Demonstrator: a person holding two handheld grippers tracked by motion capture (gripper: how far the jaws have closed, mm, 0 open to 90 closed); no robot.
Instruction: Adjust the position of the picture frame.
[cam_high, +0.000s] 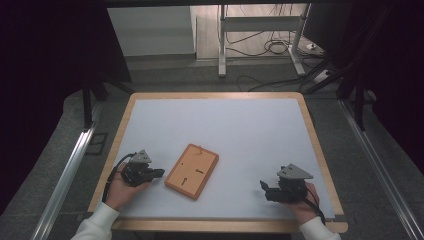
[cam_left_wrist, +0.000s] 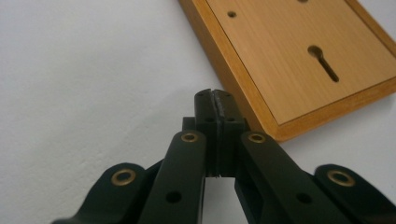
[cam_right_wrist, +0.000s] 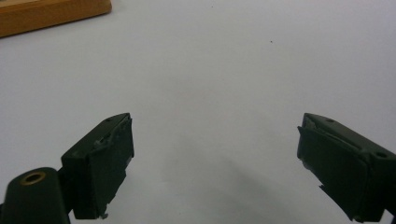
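A wooden board (cam_high: 192, 170) with keyhole slots lies flat near the middle front of the white table top (cam_high: 225, 130). My left gripper (cam_high: 160, 173) rests low on the table just left of the board, its tips close to the board's left edge. In the left gripper view the left gripper (cam_left_wrist: 215, 94) has its jaws pressed together with nothing between them, and the board (cam_left_wrist: 289, 56) fills the upper right. My right gripper (cam_high: 263, 186) sits at the front right, apart from the board. Its jaws stand wide apart in the right gripper view, the right gripper (cam_right_wrist: 215, 135) over bare table.
The table has a wooden rim (cam_high: 312, 135). Beyond its far edge stand a desk frame (cam_high: 222, 45) and loose cables (cam_high: 275, 47) on the floor. Dark curtains hang at both sides. A corner of the board (cam_right_wrist: 51, 14) shows at the top left of the right gripper view.
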